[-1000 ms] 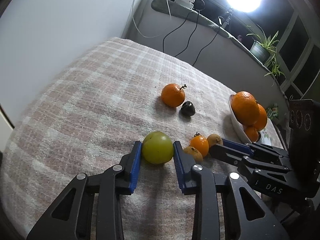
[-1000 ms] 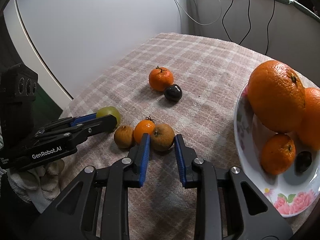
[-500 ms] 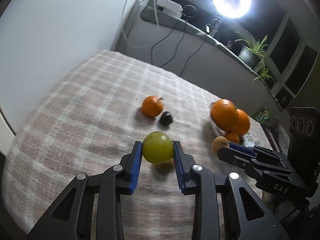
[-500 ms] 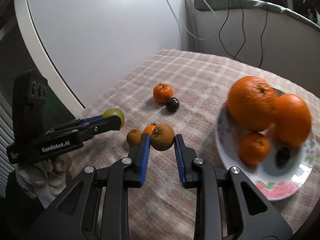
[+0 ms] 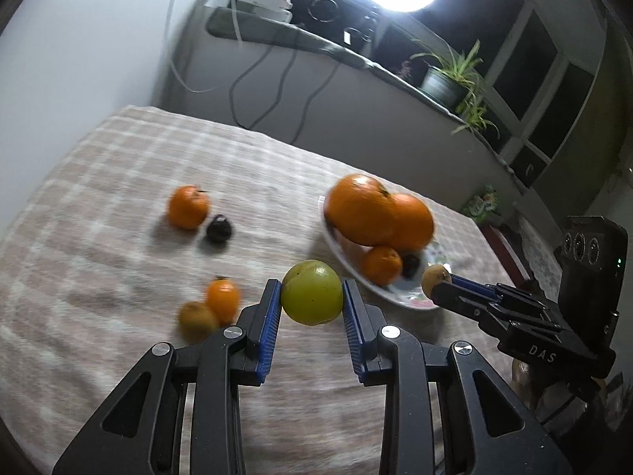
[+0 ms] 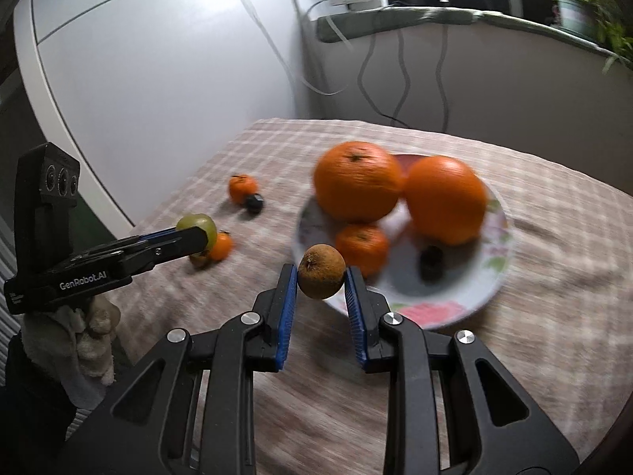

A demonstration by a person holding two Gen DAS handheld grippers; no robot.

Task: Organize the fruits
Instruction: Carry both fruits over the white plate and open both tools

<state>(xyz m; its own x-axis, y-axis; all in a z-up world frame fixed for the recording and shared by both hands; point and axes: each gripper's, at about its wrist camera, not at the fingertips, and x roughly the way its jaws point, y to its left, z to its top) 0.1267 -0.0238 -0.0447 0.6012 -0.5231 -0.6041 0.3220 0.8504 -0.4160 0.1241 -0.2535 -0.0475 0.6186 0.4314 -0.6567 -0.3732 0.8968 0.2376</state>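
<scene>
— Two fruits are up: why carried that way?
— For the plate [image 6: 490, 297], I'd judge. Left gripper [image 5: 311, 303] pinches a green fruit [image 5: 311, 292] above the cloth [image 5: 99, 269]; right gripper [image 6: 321, 281] clamps a brown fruit [image 6: 321, 271] at the rim.
— Room to set them?
— Oranges [image 6: 358, 180] crowd the back; the near side looks free, though blurred. Four fruits remain on the cloth.

Left wrist view looks forward and down along its fingers, close above the checked tablecloth [image 5: 118, 182], facing the far windowsill. Right wrist view looks likewise, from further right. Both share the floral plate [image 5: 411, 297] [image 6: 455, 308] of oranges; each shows the opposite gripper at its edge.
</scene>
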